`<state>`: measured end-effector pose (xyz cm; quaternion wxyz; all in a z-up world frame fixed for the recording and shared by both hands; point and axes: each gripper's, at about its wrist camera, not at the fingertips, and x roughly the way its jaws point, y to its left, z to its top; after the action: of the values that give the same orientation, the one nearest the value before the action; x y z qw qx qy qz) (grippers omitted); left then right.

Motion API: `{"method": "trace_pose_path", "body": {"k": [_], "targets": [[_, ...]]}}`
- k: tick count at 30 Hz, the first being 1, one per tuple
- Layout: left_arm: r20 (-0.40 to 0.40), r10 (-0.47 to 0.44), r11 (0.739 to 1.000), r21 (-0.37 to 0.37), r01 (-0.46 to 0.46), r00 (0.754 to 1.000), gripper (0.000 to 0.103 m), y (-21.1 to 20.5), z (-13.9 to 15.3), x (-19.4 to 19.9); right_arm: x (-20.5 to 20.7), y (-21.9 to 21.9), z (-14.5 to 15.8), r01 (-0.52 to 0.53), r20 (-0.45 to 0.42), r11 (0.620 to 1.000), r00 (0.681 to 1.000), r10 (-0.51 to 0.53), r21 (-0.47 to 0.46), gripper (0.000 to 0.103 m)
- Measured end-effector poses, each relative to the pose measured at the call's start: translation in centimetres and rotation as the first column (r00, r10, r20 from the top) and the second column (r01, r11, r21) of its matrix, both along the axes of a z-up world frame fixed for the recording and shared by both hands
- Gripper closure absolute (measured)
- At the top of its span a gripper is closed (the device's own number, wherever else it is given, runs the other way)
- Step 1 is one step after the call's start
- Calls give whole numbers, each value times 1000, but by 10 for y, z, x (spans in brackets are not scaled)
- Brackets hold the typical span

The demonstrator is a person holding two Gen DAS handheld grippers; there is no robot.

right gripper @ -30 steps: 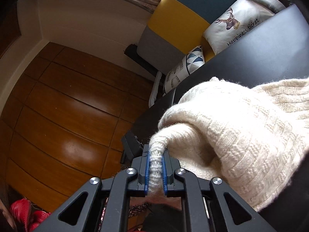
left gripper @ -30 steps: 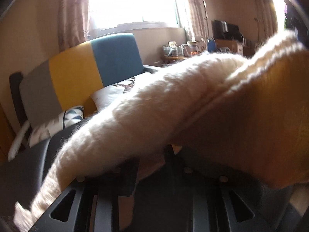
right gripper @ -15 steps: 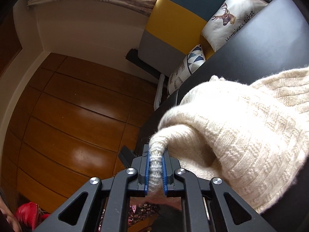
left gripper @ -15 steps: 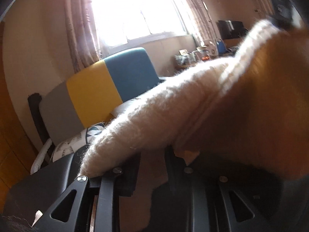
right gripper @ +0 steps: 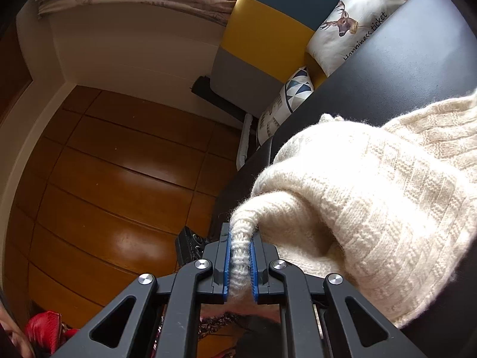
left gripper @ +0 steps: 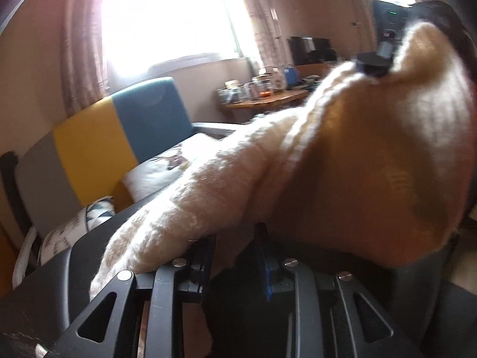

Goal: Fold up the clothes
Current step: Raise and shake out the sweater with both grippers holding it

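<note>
The cream sweater [right gripper: 372, 208] hangs lifted above the dark table [right gripper: 402, 68], bunched between both tools. The right gripper [right gripper: 240, 264] pinches a ribbed edge tightly between its blue pads. The left gripper [left gripper: 235, 256] has knit draped across it; whether it actually clamps the cloth I cannot tell. If it doesn't, that side may slide off and the fold collapse. The heavy knit could also stretch or drag over the table edge toward the floor [right gripper: 104, 179].

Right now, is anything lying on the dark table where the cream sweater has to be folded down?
Nothing visible does. The right tool is shut on the cream knitted sweater, and the bare part of the dark table top beyond it shows no other object. The patterned cushions sit off its far edge.
</note>
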<state>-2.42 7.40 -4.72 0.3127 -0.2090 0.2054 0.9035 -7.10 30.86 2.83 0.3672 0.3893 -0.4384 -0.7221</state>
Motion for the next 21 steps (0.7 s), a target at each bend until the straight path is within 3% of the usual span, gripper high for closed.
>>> {"method": "trace_pose_path", "body": {"k": [4,6,11,12,13,15,21], "targets": [[-34,-62,997,-54,60,998,75,14,-2,-2,-1,-3,1,-8,-1,1000,1000,8,3,92],[-63,-49,995,-88,44,997,75,17,-2,-2,-1,-5,0,-12,0,1000,1000,12,0,92],[-93,11,997,-81,-19,996,75,25,-10,-11,-1,-15,-2,-26,4,1000,1000,26,-1,92],[-100,13,995,-100,-23,995,85,30,-14,-12,-2,-16,-1,-23,5,1000,1000,23,1,92],[-88,22,994,-106,-32,996,94,32,-18,-13,-2,-16,-1,-18,5,1000,1000,18,5,92],[-62,41,992,-114,-48,997,95,36,-24,-15,-2,-13,0,0,2,1000,1000,0,20,92],[53,56,997,-49,-53,997,97,9,10,-13,0,4,5,56,-20,998,998,-56,11,92]]}}
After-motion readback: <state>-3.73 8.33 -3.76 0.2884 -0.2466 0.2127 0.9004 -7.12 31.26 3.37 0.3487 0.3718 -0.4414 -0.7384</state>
